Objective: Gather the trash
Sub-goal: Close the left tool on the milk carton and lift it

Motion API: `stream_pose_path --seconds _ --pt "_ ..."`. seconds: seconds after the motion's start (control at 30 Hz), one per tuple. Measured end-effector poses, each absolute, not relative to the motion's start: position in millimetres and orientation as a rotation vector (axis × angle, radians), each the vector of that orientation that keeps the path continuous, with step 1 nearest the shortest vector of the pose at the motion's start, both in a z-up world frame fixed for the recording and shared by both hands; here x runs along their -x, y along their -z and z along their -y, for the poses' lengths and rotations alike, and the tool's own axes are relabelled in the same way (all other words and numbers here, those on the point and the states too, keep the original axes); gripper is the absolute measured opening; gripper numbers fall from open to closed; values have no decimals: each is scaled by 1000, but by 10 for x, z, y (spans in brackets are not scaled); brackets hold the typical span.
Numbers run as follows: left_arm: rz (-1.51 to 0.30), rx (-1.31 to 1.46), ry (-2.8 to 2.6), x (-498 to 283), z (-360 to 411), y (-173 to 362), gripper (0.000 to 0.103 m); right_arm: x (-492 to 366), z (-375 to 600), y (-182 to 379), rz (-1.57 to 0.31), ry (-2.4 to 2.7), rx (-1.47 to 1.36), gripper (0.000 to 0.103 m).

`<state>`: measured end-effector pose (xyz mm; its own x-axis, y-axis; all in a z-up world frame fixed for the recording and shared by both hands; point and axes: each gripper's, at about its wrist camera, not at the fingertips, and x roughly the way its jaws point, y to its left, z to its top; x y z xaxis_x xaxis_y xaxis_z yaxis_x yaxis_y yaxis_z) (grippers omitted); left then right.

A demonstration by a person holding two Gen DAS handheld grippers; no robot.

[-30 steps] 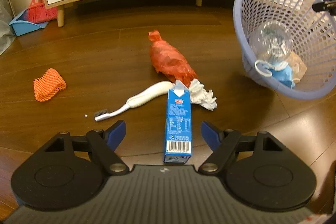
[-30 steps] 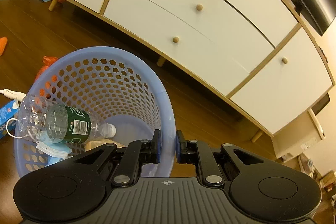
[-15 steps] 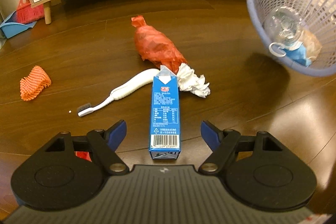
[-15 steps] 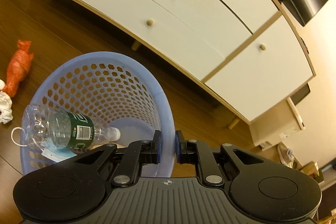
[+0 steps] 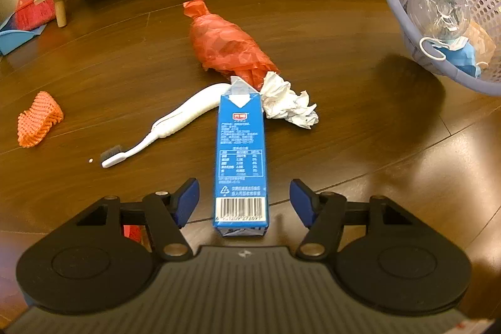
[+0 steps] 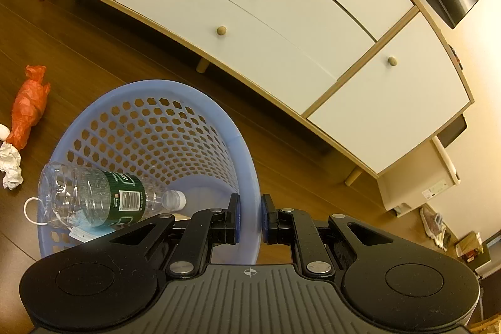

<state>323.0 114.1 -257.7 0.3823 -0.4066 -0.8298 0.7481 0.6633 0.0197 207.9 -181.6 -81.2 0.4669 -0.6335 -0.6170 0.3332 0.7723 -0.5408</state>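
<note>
A blue milk carton (image 5: 240, 161) lies flat on the wooden floor, its barcode end between the fingers of my open left gripper (image 5: 244, 202), untouched. Beyond it lie a crumpled white tissue (image 5: 288, 105), a red plastic bag (image 5: 228, 46), a white toothbrush (image 5: 169, 124) and an orange foam net (image 5: 39, 119). My right gripper (image 6: 249, 218) is shut on the rim of the lilac basket (image 6: 156, 121), held tilted above the floor. In the basket (image 5: 407, 5) lie a clear bottle (image 6: 94, 196) and a blue face mask (image 5: 460, 55).
A white sideboard (image 6: 281, 21) on wooden legs stands behind the trash. A blue dustpan (image 5: 12, 36) with a red brush sits at the far left by a leg. Shoes (image 6: 435, 224) lie at the far right. A small red item (image 5: 133, 232) shows under my left finger.
My left gripper moved forward and lower, so the carton's barcode end now sits between its open fingers. The basket, still held by my right gripper, shifted right and up in the left view.
</note>
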Motion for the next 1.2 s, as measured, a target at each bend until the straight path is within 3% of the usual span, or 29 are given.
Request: stream_pose_path --seconds 0.1,0.17,0.2,0.53,0.63,0.7,0.77,1.2 --pt "-913 -448 772 -3235 -1086 2610 57 -2084 1810 815 -904 604 376 9" --pt "-924 -458 770 -3244 -1076 2634 39 -2084 1809 816 -904 601 380 9" --pt "-928 -459 763 -3247 -1085 2643 35 -2084 1809 815 -904 601 381 9" --pt "-963 -400 699 -3200 -1462 2642 35 -2094 1843 804 -901 588 383 9" --pt "-974 -394 683 -3214 -1456 2661 47 -2098 1843 805 -902 584 383 9" --pt "-965 -410 694 -3207 -1410 2665 45 -2111 1845 811 -904 582 387 9" --pt "-959 -430 703 -3197 -1359 2680 35 -2117 1848 813 -904 585 387 9" --pt "-831 -373 754 -3110 -1359 2261 33 -2134 1846 813 -901 581 377 9"
